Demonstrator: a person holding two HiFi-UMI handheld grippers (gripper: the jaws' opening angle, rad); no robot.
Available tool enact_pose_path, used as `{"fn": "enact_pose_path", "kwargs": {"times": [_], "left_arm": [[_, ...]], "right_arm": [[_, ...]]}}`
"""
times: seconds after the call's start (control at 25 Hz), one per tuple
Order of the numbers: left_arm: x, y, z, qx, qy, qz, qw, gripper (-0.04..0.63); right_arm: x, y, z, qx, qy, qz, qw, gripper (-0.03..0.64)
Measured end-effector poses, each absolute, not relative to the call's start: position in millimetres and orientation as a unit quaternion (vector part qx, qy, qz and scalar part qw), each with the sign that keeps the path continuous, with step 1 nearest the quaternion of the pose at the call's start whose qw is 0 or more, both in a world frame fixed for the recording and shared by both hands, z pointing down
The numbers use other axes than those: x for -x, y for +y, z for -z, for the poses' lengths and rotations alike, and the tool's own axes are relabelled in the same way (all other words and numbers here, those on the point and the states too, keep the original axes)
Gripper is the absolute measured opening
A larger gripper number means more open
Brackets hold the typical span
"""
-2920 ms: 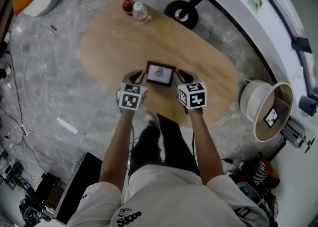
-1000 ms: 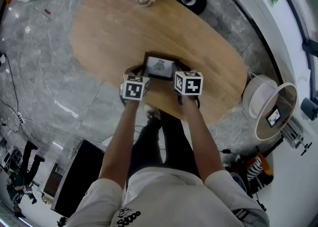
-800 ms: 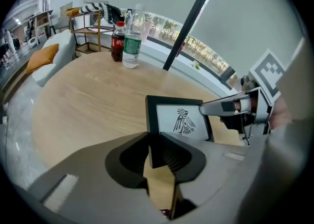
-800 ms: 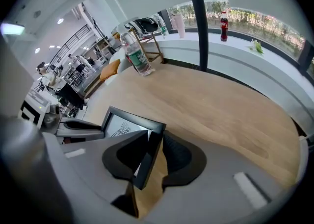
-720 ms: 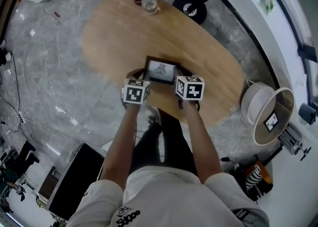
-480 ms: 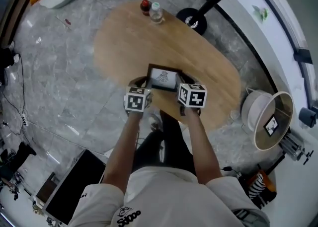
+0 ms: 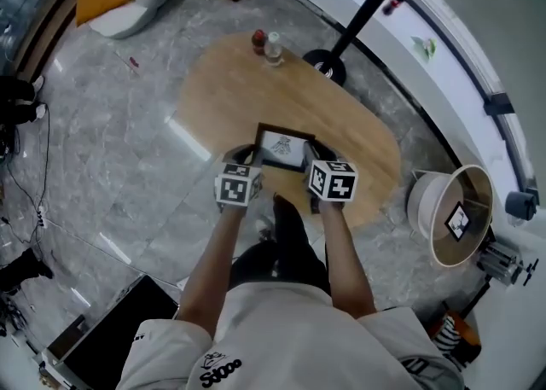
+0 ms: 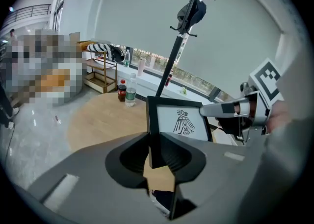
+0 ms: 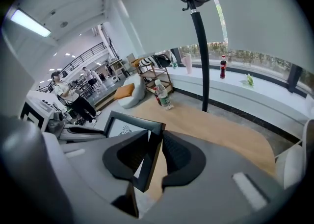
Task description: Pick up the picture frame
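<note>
- The picture frame (image 7: 284,148) has come up off the counter (image 7: 256,90) since 1 second ago. The counter now looks smaller and lies well below it.
- The left tool (image 7: 247,156) is clenched on the frame's 9 o'clock edge, and the right tool (image 7: 310,160) on its 3 o'clock edge. Each tool's own view shows the dark rim pinched in its jaws.
- The frame hangs in the air between the 2 tools, with the print facing the person.
- 2 bottles (image 7: 267,44) stand at the counter's far end, about 12 o'clock from the frame and well apart from it.
- The pick-up looks essentially done. What remains is a steady, matched hold by both tools.
</note>
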State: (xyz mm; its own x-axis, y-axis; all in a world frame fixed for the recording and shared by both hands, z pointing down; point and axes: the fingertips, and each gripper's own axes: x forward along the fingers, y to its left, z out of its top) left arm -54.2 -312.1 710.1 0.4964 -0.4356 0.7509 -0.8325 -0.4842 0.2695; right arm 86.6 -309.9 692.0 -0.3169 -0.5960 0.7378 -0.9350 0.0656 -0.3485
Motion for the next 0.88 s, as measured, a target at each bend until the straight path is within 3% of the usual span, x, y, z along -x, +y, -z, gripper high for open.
{"fn": "enact_pose_path", "kwargs": {"times": [0.88], "left_arm": [[91.7, -258.8, -540.6, -0.849, -0.44, -0.216, 0.199, 0.078]], "right_arm": [[-46.1, -249.2, -510.5, -0.552, -0.773, -0.263, 0.169, 0.1]]}}
